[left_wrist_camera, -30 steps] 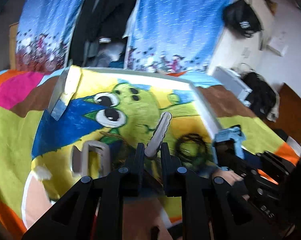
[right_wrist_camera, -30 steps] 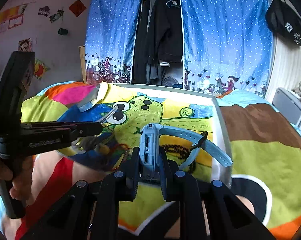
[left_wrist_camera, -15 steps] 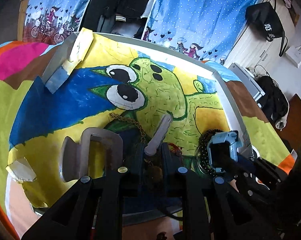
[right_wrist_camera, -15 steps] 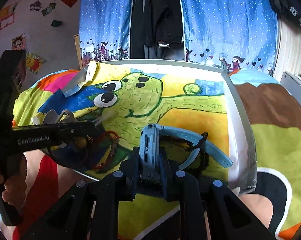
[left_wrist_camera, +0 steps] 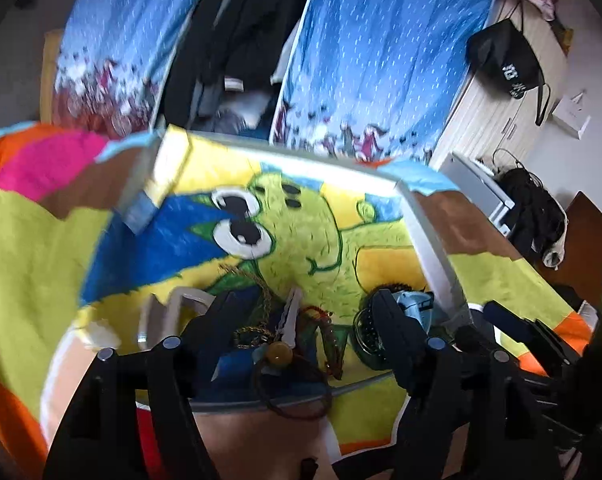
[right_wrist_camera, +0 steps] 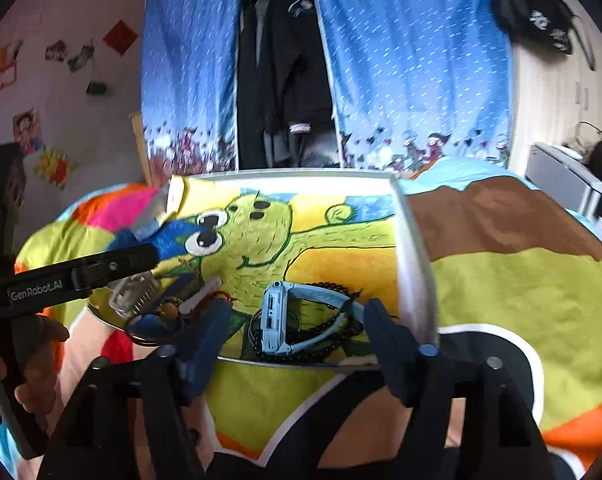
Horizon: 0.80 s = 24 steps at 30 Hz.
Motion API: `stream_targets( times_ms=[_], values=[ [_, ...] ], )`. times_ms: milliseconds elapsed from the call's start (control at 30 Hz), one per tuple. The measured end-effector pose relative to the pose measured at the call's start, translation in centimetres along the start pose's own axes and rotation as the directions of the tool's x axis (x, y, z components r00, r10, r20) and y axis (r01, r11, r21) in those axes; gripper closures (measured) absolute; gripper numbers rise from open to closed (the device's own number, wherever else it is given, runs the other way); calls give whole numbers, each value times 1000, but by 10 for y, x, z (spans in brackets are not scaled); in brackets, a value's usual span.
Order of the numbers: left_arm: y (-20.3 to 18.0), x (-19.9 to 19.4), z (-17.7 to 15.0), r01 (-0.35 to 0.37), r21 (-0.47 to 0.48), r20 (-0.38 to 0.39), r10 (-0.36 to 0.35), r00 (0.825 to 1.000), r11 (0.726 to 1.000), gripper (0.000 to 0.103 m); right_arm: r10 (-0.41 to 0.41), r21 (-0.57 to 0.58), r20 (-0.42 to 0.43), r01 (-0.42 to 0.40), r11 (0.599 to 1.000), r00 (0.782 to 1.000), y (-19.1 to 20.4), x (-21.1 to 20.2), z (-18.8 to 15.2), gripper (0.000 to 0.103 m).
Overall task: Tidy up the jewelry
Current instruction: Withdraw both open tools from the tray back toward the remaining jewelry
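A shallow white tray (left_wrist_camera: 433, 248) lined with a green cartoon drawing lies on a colourful blanket. My left gripper (left_wrist_camera: 309, 328) is open, its jaws wide on either side of a pale slim hair clip (left_wrist_camera: 292, 314) lying among a gold chain (left_wrist_camera: 261, 292), an amber bead (left_wrist_camera: 279, 354) and a dark red cord (left_wrist_camera: 301, 398). My right gripper (right_wrist_camera: 297, 334) is open too. Between its jaws a light blue watch (right_wrist_camera: 275, 320) rests on its side on a black bead bracelet (right_wrist_camera: 301, 356) in the tray's near right corner (right_wrist_camera: 415, 264).
A grey claw clip (left_wrist_camera: 173, 312) sits at the tray's near left. A hand (right_wrist_camera: 33, 360) holds the left gripper's handle at the left edge of the right wrist view. Blue curtains (right_wrist_camera: 401, 80) and hanging clothes stand behind the bed; a white cabinet (left_wrist_camera: 477, 188) is at right.
Both grippers opened. The left one let go of the hair clip, which now lies in the tray. The right one let go of the blue watch onto the bead bracelet.
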<state>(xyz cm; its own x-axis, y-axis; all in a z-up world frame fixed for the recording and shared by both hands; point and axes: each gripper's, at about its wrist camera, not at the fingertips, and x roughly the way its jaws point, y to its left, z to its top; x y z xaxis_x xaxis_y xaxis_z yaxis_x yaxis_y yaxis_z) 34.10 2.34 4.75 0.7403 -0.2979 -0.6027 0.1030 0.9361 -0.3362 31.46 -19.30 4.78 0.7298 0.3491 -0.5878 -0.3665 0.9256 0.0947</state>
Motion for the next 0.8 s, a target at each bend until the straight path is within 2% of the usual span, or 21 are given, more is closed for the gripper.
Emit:
stream_targets(
  times_ms=[67, 133, 167, 233, 300, 567, 800],
  values=[
    [-5, -16, -4, -53, 6, 67, 53, 996, 999, 14, 4, 30, 32, -5, 1000, 999, -1, -15, -4, 24],
    [-11, -33, -11, -89, 29, 127, 85, 988, 996, 13, 6, 55, 62, -10, 998, 998, -3, -31, -9, 19],
    [-14, -39, -13, -97, 45, 137, 90, 986, 994, 12, 7, 61, 73, -12, 998, 997, -2, -36, -10, 18],
    [-19, -52, -21, -110, 76, 161, 97, 982, 991, 10, 7, 74, 100, -15, 997, 995, -1, -52, -16, 7],
    [-22, -64, -30, -118, 95, 180, 100, 979, 988, 8, 6, 76, 127, -16, 997, 992, 3, -68, -21, 1],
    [-24, -103, -70, -109, 135, 205, 80, 976, 985, 8, -16, 46, 197, 7, 999, 980, 26, -117, -52, 0],
    [-14, -125, -121, -119, 175, 169, 89, 982, 977, 8, -19, 33, 187, 13, 999, 982, 46, -134, -88, 0]
  ],
)
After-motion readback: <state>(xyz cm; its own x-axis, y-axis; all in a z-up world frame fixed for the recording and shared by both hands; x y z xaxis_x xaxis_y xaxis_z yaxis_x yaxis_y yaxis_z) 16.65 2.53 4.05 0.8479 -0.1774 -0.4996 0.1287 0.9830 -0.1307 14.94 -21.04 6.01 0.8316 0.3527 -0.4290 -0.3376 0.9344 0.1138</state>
